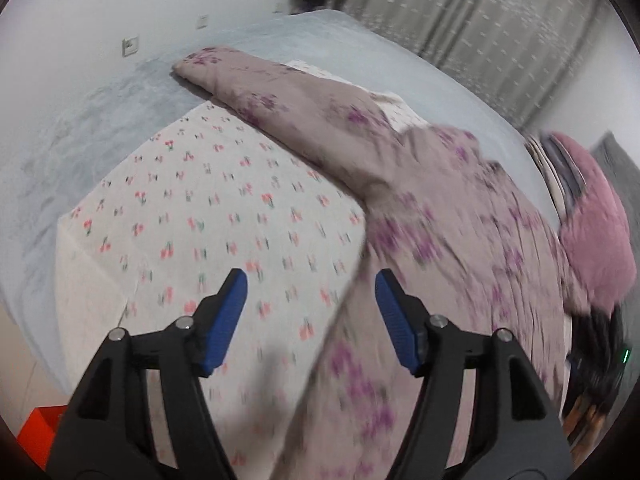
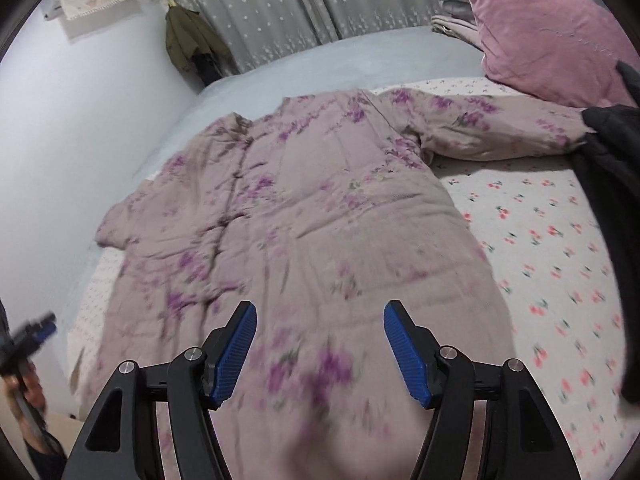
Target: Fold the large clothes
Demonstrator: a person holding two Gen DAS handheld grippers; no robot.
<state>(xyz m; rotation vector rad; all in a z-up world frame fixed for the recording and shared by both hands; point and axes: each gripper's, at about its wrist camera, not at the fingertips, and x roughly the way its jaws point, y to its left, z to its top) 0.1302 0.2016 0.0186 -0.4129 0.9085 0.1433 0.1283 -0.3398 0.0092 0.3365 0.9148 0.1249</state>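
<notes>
A large mauve padded coat with purple flowers (image 2: 304, 208) lies spread flat on the bed, front up, both sleeves stretched out to the sides. In the left wrist view one sleeve (image 1: 280, 108) runs up to the far left and the coat's body (image 1: 460, 240) fills the right. My left gripper (image 1: 311, 280) hovers open over the coat's edge and the sheet, nothing between its blue pads. My right gripper (image 2: 320, 312) hangs open above the coat's lower part, with nothing in it. The left gripper (image 2: 36, 332) also shows blurred at the right wrist view's left edge.
A white sheet with cherry print (image 2: 560, 260) lies under the coat on a grey-blue bed cover (image 1: 80, 132). A pink pillow (image 2: 540, 32) and folded bedding sit at the head. A dark garment (image 2: 616, 152) hangs at the right. Wall and curtains (image 2: 280, 0) border the bed. An orange box (image 1: 40, 432) stands below.
</notes>
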